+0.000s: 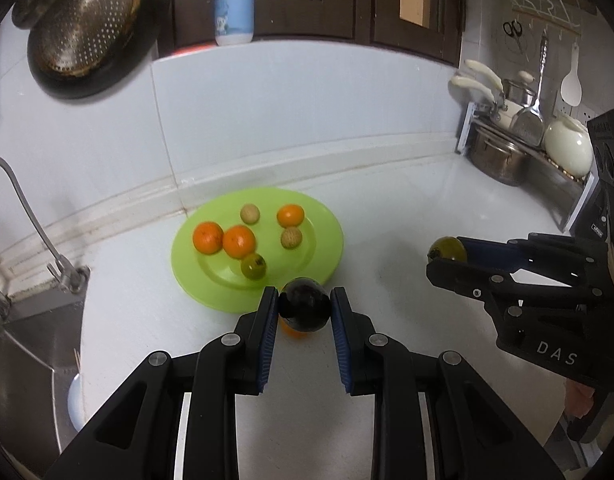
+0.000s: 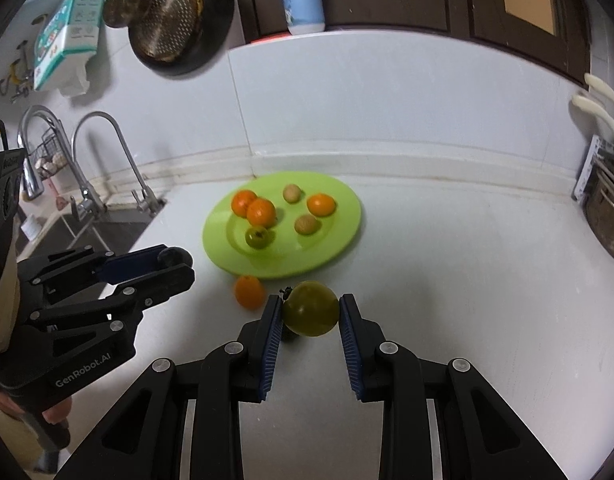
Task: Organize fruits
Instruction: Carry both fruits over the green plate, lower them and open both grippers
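Observation:
A lime green plate (image 1: 323, 216) (image 2: 339, 200) lies on the white counter near the back wall. It holds three oranges, two pale round fruits and a small green fruit (image 1: 253, 266) (image 2: 257, 237). My left gripper (image 1: 305, 307) (image 2: 175, 261) is shut on a dark purple round fruit (image 1: 305, 310) above the counter, just in front of the plate. My right gripper (image 2: 311, 308) (image 1: 447, 254) is shut on an olive green round fruit (image 2: 311, 308) (image 1: 447, 249), right of the plate. A loose orange (image 2: 249, 291) lies on the counter in front of the plate; it peeks out under the dark fruit in the left wrist view (image 1: 295, 330).
A sink with faucets (image 2: 119, 148) is at the left. A rack with pots and utensils (image 1: 503, 152) stands at the right. A pan with a colander (image 1: 83, 20) hangs on the wall. A blue bottle (image 1: 235, 4) stands on the ledge.

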Available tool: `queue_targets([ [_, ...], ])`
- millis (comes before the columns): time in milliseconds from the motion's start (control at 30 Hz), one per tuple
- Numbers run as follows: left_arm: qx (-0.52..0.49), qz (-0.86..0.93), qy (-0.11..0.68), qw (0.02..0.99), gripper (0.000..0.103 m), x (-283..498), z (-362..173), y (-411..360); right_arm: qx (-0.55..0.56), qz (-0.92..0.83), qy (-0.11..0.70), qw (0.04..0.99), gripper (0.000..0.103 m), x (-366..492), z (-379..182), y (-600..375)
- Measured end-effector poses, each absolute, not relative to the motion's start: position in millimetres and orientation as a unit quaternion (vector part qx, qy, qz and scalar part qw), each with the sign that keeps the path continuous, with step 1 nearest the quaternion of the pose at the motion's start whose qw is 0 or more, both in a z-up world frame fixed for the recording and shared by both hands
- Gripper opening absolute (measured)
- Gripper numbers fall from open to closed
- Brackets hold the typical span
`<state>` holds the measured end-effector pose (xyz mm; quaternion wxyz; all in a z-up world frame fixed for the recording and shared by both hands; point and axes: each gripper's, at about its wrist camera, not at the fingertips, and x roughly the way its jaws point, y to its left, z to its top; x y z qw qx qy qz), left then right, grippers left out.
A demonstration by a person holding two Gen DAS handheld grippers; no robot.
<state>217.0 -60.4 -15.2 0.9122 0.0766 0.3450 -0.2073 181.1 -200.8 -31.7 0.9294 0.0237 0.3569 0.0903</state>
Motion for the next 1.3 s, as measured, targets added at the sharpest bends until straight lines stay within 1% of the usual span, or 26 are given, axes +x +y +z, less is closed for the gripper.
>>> queue_targets([
  [367, 0.076, -0.193, 0.323, 0.923, 0.027, 233, 3, -52, 0.007, 0.111, 0.323, 0.94, 0.03, 202, -6, -190],
  [733, 0.078, -0.178, 0.3, 0.934, 0.027, 266, 18, -44, -0.011, 0.135, 0.303, 0.943, 0.03, 236, 11, -177],
  [1033, 0.071, -0.17, 0.313, 0.932, 0.027, 312, 12, -39, -0.02, 0.14, 0.311, 0.94, 0.03, 285, 10, -170],
  [1300, 0.061, -0.163, 0.336, 0.926, 0.027, 358, -6, -36, -0.032, 0.15, 0.327, 0.932, 0.03, 329, -6, -164],
])
